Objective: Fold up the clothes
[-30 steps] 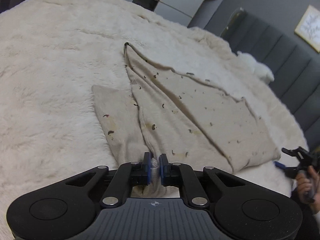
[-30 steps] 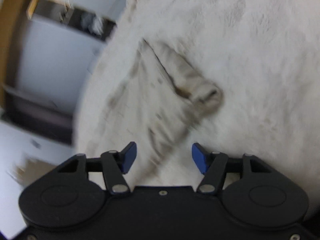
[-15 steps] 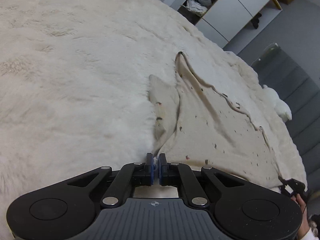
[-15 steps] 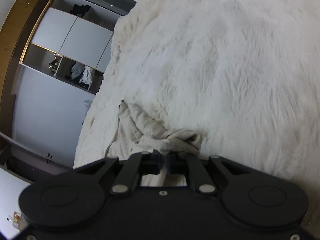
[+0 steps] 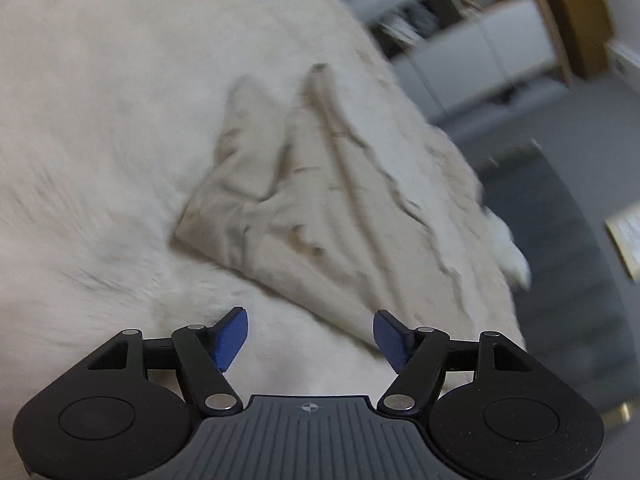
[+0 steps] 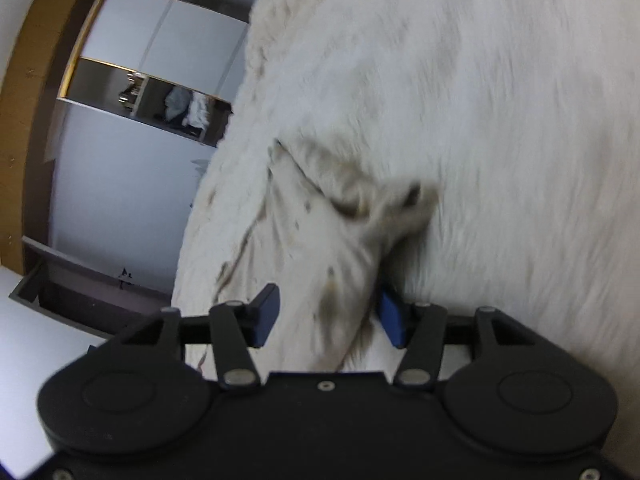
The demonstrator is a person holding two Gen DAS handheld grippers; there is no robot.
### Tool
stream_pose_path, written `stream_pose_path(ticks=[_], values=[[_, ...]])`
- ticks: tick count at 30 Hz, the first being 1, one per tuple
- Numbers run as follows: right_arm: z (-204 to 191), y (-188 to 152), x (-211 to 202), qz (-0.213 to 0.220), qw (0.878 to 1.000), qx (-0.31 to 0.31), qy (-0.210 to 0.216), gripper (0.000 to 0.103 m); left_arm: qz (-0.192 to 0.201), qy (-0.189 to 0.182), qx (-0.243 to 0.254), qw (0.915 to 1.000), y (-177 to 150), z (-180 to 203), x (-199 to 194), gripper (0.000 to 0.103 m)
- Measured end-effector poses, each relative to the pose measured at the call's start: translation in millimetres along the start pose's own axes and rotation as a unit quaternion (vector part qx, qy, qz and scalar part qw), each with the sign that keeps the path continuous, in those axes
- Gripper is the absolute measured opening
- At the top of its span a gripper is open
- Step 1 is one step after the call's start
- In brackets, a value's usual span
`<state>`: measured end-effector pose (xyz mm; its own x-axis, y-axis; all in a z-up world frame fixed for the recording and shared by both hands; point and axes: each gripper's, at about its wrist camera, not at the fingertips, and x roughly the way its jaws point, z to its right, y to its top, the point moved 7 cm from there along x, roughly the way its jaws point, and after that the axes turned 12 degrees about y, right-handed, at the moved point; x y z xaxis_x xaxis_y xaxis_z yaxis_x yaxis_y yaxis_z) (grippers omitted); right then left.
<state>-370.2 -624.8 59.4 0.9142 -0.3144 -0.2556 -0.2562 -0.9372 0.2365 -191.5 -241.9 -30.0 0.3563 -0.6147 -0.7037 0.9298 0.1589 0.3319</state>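
The left hand-held gripper (image 5: 310,334) is hanging with its blue pads spread wide apart and holding nothing, only the fluffy white blanket (image 5: 88,128) showing between them. Its camera is showing the beige garment (image 5: 320,220) lying crumpled on the blanket toward 12 o'clock, apart from the pads, with one folded flap reaching toward 11 o'clock. The wooden-edged wardrobe (image 5: 500,40) is blurring past at 1 o'clock.

The right hand-held gripper (image 6: 328,314) is also standing with its pads parted, but here the garment (image 6: 320,240) is running up between them; the cloth is touching the right pad while the left pad is sitting clear of it. This view alone is showing a bunched sleeve end (image 6: 404,204) at 1 o'clock and wardrobe shelves (image 6: 180,108) at 10 o'clock.
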Motion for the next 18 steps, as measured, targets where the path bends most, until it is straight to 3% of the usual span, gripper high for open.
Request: stream_pose_path(ticks=[1,2,3,6,9,11,14,16,18], values=[[1.2,0.9,6.2,0.005,1.000,0.002,-0.001,0.047,0.031,-0.002,-0.044,0.9985,5.8,-5.6,9.2,0.049],[3.0,3.9,9.0,0.012,1.000,0.006,-0.002,0.033,0.055,0.000,-0.087,0.9947,9.8,-11.6,15.9,0.033],[8.2,8.5,10.4,0.024,0.999,0.021,-0.001,0.004,0.064,0.006,-0.119,0.9908,11.2,-16.4,19.5,0.007],[25.0,20.2,13.2,0.040,0.997,0.065,0.009,0.002,0.120,0.033,-0.152,0.9805,18.1,-26.5,6.5,0.005],[27.9,34.8,3.6,0.067,0.996,0.063,0.011,0.002,0.164,0.030,-0.188,0.9679,37.0,-49.6,-28.6,0.004],[32.6,37.9,-1.6,0.083,0.995,0.063,0.002,0.002,0.150,0.062,-0.125,0.9787,38.7,-48.9,-30.3,0.004],[29.5,35.3,3.8,0.070,0.997,0.033,-0.015,0.003,0.120,0.066,-0.055,0.9891,30.5,-39.2,-29.3,0.007],[28.5,35.2,4.9,0.061,0.998,0.024,-0.020,0.005,0.100,0.068,-0.032,0.9921,23.6,-34.7,-32.1,0.028],[26.4,33.1,0.4,0.056,0.998,0.013,-0.026,0.016,0.089,0.085,0.003,0.9923,14.1,-28.6,-39.5,0.040]])
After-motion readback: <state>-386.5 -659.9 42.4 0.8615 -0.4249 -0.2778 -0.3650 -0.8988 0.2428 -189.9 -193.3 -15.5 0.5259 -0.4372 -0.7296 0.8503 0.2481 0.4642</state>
